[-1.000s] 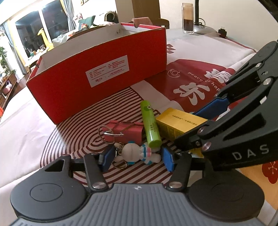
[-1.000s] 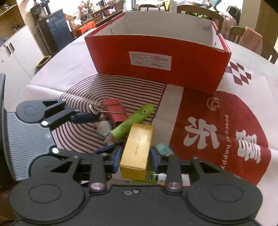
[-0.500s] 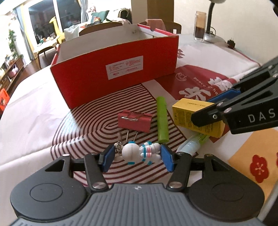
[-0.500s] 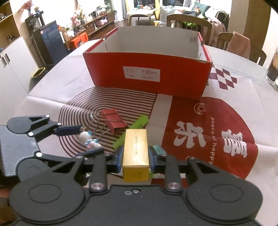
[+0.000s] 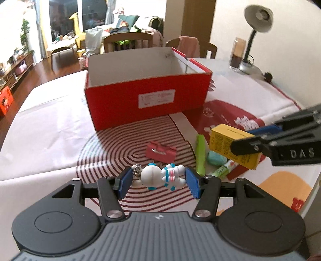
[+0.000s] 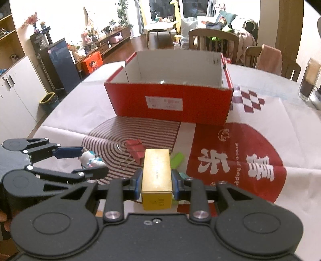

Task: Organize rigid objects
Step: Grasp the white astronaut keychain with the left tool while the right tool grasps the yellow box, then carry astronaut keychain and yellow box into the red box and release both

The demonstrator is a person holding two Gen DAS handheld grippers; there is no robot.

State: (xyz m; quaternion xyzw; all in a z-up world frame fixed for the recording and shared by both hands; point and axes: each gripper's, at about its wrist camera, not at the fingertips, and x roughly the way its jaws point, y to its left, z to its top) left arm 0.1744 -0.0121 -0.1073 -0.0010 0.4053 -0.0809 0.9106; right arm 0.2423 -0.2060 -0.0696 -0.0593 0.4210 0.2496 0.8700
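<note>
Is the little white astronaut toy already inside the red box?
No, the astronaut toy is clamped in the left gripper, in front of the red box.

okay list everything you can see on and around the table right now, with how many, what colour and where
Shoebox: one, red outside, white inside, open, far side of tablecloth.
Astronaut keychain: one, white with blue trim, held in left gripper.
Carton: one, yellow, held in right gripper.
Binder clip: one, red, on striped print.
Tube: one, green, beside clip.
Teal object: one, under the carton.
Glass: one, dark contents, far right.
Desk lamp: one, grey, behind glass.
Tablecloth: one, white and red.
Left gripper: black, blue pads.
Right gripper: black, blue pads.
</note>
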